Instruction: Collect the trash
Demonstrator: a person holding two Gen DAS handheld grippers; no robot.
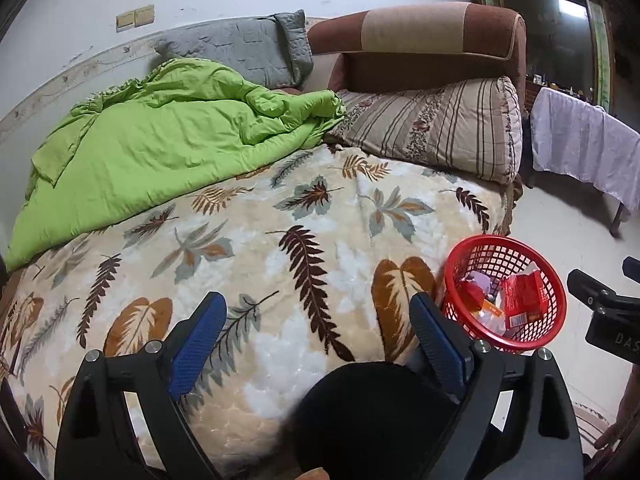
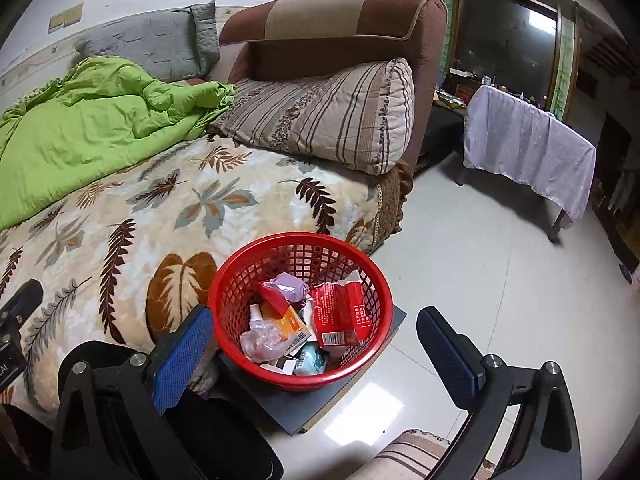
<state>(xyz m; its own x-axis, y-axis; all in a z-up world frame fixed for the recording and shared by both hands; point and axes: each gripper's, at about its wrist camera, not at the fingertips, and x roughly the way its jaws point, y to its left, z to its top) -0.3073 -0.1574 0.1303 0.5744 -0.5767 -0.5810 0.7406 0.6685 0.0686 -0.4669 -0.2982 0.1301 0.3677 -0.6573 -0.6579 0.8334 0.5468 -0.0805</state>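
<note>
A red mesh basket (image 2: 300,240) stands on a grey board (image 2: 280,404) on the floor beside the bed. It holds trash: a red packet (image 2: 340,312), a purple wrapper (image 2: 290,286), a clear plastic bag (image 2: 262,340) and other scraps. My right gripper (image 2: 316,314) hangs open above the basket with nothing between its blue pads. Over the leaf-patterned blanket (image 1: 280,216) my left gripper (image 1: 316,304) stands wide open and empty, and the basket (image 1: 504,248) sits just to its right. The right gripper's black body (image 1: 608,308) shows at that view's right edge.
A crumpled green quilt (image 1: 160,136) lies on the far left of the bed, next to a striped pillow (image 2: 332,116) and a brown padded headrest (image 2: 340,28). A table under a white cloth (image 2: 528,148) stands across the pale tiled floor (image 2: 480,260). A dark rounded shape (image 1: 368,420) sits under the left gripper.
</note>
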